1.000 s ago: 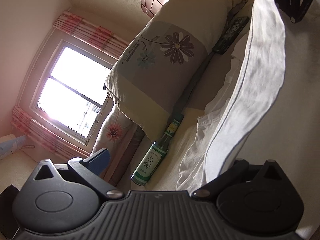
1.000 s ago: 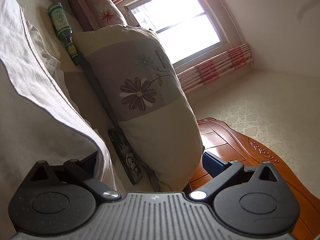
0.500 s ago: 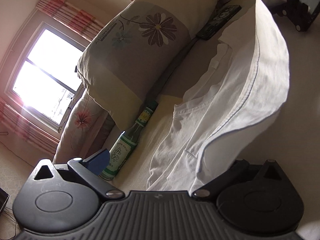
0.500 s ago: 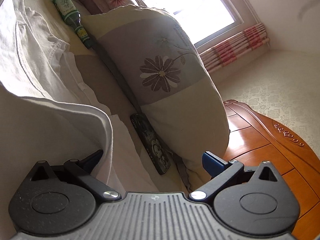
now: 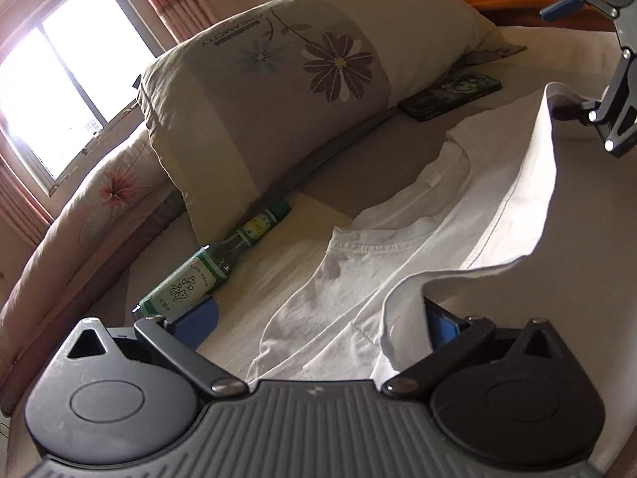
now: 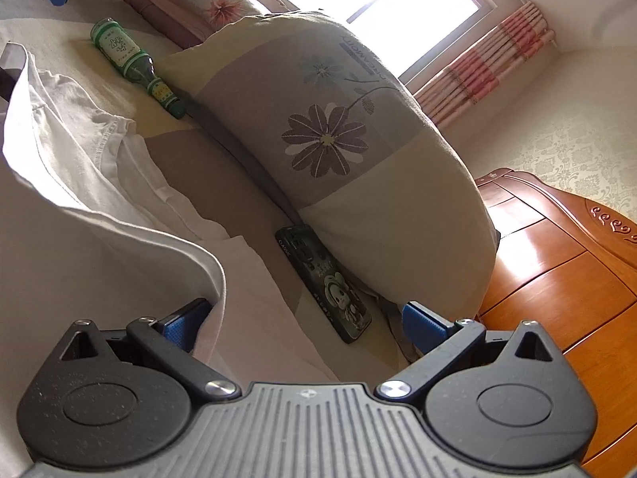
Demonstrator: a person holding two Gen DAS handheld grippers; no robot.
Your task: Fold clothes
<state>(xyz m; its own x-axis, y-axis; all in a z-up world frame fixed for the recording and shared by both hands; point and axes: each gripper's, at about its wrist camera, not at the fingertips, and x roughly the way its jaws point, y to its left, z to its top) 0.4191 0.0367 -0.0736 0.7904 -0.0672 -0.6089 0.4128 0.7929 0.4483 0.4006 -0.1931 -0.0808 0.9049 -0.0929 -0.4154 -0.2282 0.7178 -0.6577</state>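
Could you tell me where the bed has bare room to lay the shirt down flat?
Free: the sheet between bottle and shirt. Crowded: along the pillow, where bottle and tin lie.

Left gripper (image 5: 318,324): black housing, ribbed grey centre plate, two round discs, silver pivot screws, blue finger pads (image 5: 197,320). Right gripper (image 6: 304,318): same build is seen, with speckled dust on the left disc and triangular cut-outs at the outer corners.
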